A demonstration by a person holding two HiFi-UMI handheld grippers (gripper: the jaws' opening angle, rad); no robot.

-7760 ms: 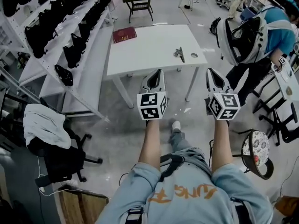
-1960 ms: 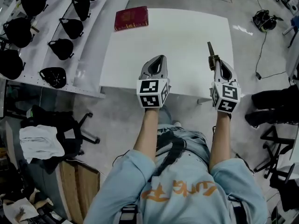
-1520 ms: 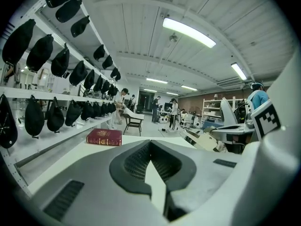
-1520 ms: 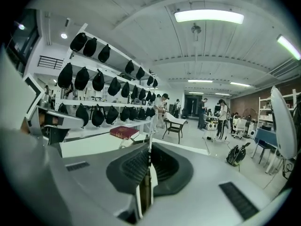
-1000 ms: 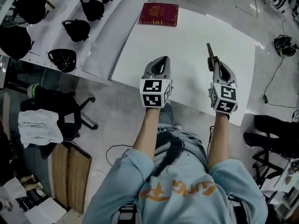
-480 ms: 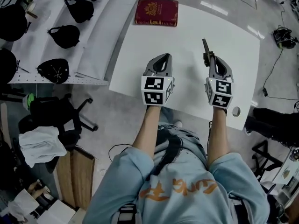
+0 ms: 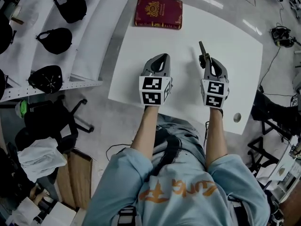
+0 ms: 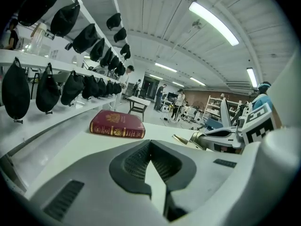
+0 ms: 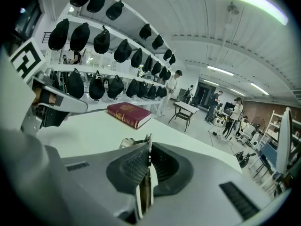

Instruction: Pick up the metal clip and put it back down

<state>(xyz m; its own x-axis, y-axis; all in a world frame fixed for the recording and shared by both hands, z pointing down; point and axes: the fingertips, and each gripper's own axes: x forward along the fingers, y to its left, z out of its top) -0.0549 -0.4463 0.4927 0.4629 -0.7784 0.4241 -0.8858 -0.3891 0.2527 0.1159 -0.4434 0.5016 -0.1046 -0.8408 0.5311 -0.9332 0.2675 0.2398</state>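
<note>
The right gripper (image 7: 207, 62) has its jaws clenched almost fully together on the metal clip (image 7: 202, 51). The clip is pinched edge-on between the pads, and its free end juts out past the jaw tips over the white counter (image 7: 235, 41); whether it touches the counter cannot be told. The left gripper (image 7: 161, 58) has its jaws closed on nothing, pads meeting. A red book (image 7: 158, 12) lies on the counter well ahead of the left jaws, and ahead and to the left of the right jaws.
</note>
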